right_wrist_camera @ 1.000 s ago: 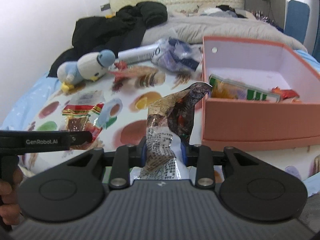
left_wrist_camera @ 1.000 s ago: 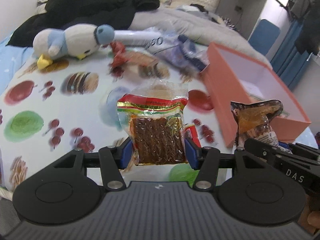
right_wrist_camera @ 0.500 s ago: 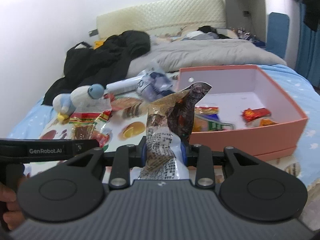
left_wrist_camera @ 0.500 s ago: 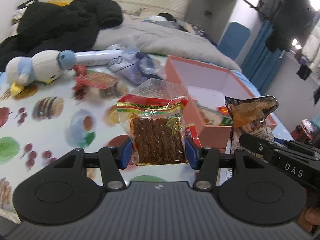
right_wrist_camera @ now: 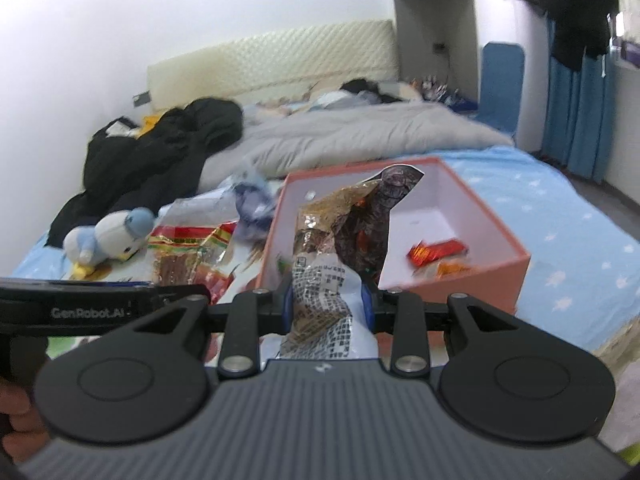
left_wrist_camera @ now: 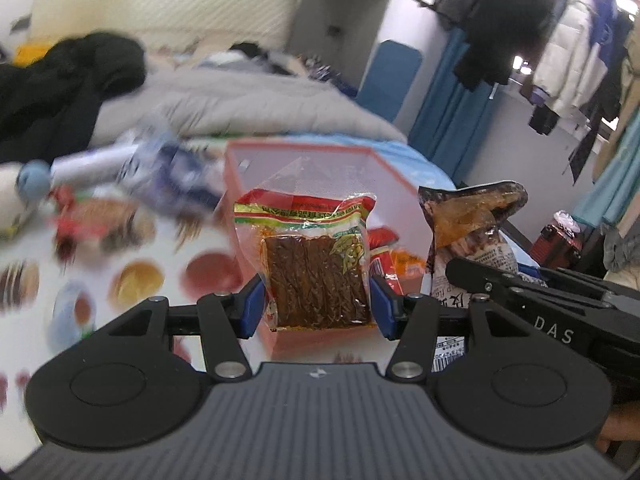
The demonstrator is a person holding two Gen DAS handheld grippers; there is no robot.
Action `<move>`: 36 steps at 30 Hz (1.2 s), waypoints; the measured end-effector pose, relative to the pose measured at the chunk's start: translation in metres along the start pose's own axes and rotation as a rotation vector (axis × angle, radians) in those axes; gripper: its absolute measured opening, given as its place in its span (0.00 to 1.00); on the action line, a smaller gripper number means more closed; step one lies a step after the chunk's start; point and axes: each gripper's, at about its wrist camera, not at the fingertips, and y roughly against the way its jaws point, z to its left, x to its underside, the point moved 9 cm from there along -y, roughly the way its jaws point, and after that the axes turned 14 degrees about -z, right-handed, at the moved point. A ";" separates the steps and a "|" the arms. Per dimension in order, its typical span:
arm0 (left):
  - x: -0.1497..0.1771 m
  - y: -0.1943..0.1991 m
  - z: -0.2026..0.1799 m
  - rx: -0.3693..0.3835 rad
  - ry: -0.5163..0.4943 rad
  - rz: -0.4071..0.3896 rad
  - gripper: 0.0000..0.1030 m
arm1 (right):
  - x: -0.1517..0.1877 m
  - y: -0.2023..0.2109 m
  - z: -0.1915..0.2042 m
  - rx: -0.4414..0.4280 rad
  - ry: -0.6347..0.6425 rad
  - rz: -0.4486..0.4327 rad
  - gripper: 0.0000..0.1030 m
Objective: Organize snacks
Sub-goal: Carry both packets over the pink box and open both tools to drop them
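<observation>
My left gripper (left_wrist_camera: 318, 306) is shut on a clear packet of brown dried snack with a red and green top (left_wrist_camera: 312, 264); the packet also shows in the right wrist view (right_wrist_camera: 188, 254). My right gripper (right_wrist_camera: 326, 306) is shut on a crinkled brown and white snack bag (right_wrist_camera: 340, 248), also seen at the right of the left wrist view (left_wrist_camera: 468, 220). Both are held in the air just in front of the open orange box (right_wrist_camera: 492, 268), which shows in the left wrist view too (left_wrist_camera: 320, 148). Red snack packets (right_wrist_camera: 438, 252) lie inside it.
The box sits on a bed with a fruit-print cloth (left_wrist_camera: 140, 280). A plush penguin (right_wrist_camera: 106, 240), a white tube (left_wrist_camera: 92, 162), a blue-white bag (right_wrist_camera: 250, 204) and a red wrapper (left_wrist_camera: 74, 226) lie to the left. Black clothes (right_wrist_camera: 160, 156) and a grey duvet (right_wrist_camera: 360, 136) lie behind.
Both grippers have lifted and moved toward the orange box with their snacks. The box now sits directly behind both held packets.
</observation>
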 end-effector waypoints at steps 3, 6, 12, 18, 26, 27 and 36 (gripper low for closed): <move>-0.022 -0.019 -0.011 0.043 -0.007 -0.013 0.58 | -0.016 -0.012 -0.010 0.019 -0.001 -0.036 0.34; -0.041 -0.047 -0.022 0.071 -0.030 -0.011 0.59 | -0.035 -0.028 -0.024 0.059 0.023 -0.085 0.34; -0.080 -0.118 -0.031 0.082 -0.052 0.021 0.59 | -0.073 -0.071 -0.057 0.122 0.031 -0.111 0.34; -0.105 -0.208 -0.027 0.037 0.001 0.135 0.59 | -0.085 -0.129 -0.087 0.183 0.092 -0.036 0.34; -0.093 -0.273 -0.019 -0.006 -0.055 0.298 0.59 | -0.041 -0.192 -0.122 0.163 0.017 0.249 0.34; -0.088 -0.276 -0.018 -0.012 -0.060 0.321 0.59 | -0.034 -0.195 -0.123 0.151 0.017 0.278 0.34; -0.068 -0.270 -0.006 -0.004 -0.040 0.371 0.61 | -0.008 -0.199 -0.127 0.126 -0.021 0.357 0.35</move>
